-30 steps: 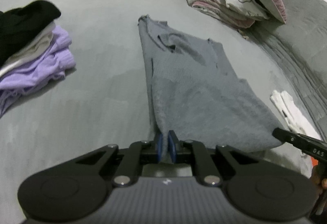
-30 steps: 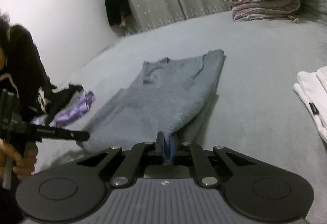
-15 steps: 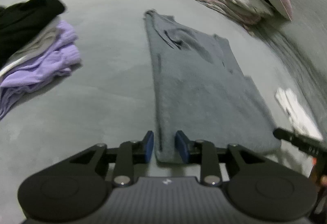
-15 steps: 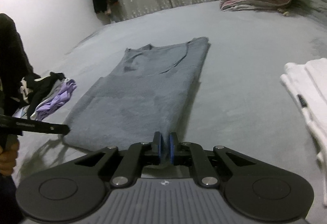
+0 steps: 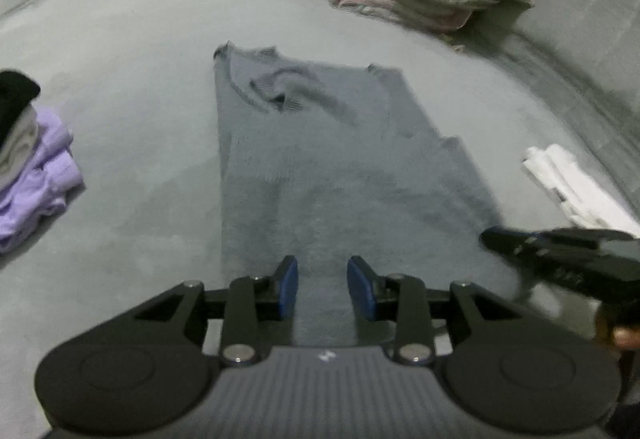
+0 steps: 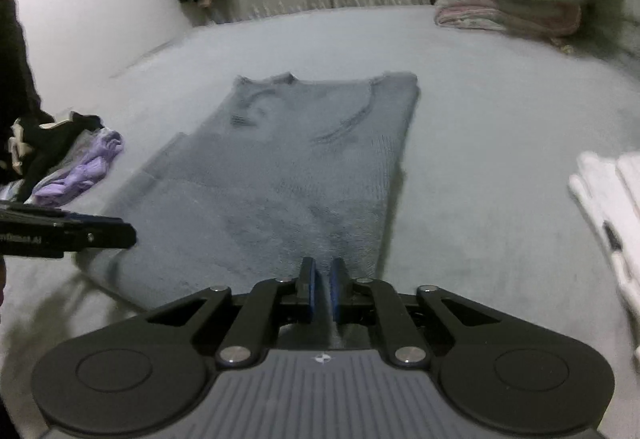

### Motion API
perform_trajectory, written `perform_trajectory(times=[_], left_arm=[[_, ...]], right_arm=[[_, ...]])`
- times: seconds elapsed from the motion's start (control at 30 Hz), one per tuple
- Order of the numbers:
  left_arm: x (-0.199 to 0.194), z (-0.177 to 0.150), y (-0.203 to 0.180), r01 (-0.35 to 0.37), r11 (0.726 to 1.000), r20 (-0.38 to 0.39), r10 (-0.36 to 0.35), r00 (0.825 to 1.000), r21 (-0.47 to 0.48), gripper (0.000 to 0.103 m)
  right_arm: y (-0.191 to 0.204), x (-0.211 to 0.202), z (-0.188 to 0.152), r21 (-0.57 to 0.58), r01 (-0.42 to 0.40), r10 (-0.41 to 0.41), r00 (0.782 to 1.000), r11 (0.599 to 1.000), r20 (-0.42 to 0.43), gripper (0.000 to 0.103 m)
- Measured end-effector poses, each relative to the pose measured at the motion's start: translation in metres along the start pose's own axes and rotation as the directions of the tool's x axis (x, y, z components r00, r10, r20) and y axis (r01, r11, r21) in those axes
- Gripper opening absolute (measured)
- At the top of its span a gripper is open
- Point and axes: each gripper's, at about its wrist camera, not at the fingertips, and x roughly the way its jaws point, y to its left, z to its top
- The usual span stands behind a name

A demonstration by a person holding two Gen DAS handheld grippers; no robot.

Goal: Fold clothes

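Grey sweater [image 5: 328, 159] spread flat on the grey bed [image 5: 132, 79], sleeves folded in, neck at the far end. Left gripper [image 5: 322, 287] over the near hem, jaws just opened and parted narrowly, pinching nothing. Right gripper [image 6: 322, 289] with jaws nearly together, hem cloth between them. Purple and black clothes [image 5: 36, 175] well to the left, white stack [image 5: 572, 183] to the right.
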Motion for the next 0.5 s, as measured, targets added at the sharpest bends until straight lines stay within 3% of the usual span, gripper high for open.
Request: perform_trajectory(times=[0.17,0.5], left_arm=[[-0.003,0.006,0.011,0.018,0.998,0.006,-0.017,1.000,-0.062,0.030],[-0.003,0.004,0.016,0.003,0.999,0.011,-0.002,1.000,-0.054,0.030]], right_arm=[[-0.010,-0.004,0.007,0.022,0.027,-0.028,0.998,0.999,0.049,0.003],[-0.011,0.016,0.015,-0.012,0.140,-0.139,0.989,0.990,0.054,0.007]])
